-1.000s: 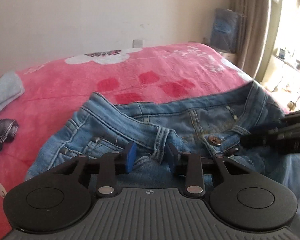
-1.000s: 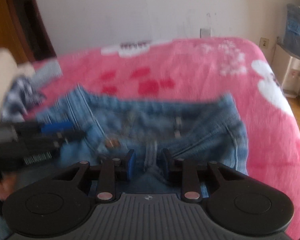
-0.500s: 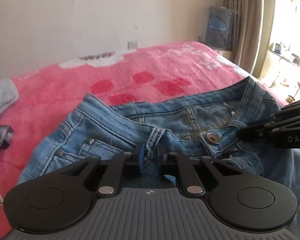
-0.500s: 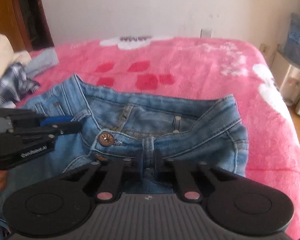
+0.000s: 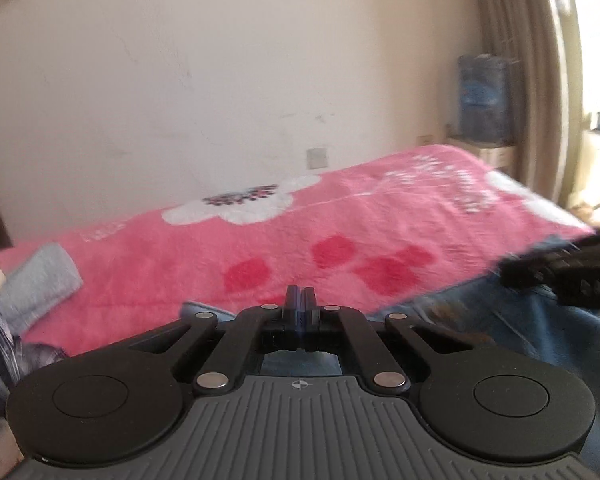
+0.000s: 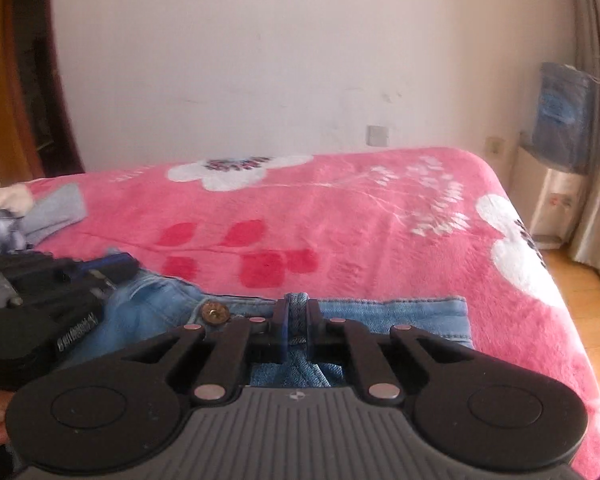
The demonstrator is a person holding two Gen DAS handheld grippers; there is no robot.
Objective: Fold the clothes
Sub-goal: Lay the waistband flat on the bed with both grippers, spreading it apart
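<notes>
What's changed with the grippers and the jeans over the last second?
Both grippers closed: the right gripper now pinches a belt loop on the jeans; the left gripper is shut too, on the waistband a moment ago. The waistband has lifted. The blanket is unchanged.

In the left wrist view the blue denim jeans (image 5: 520, 324) are smeared by motion at lower right, and the black gripper body hides most of them. The other black gripper (image 5: 560, 272) is blurred and cut off by the right edge. In the right wrist view the jeans' legs run under the frame's bottom. A grey cloth (image 6: 56, 210) at left is partly hidden behind other fabric.
</notes>
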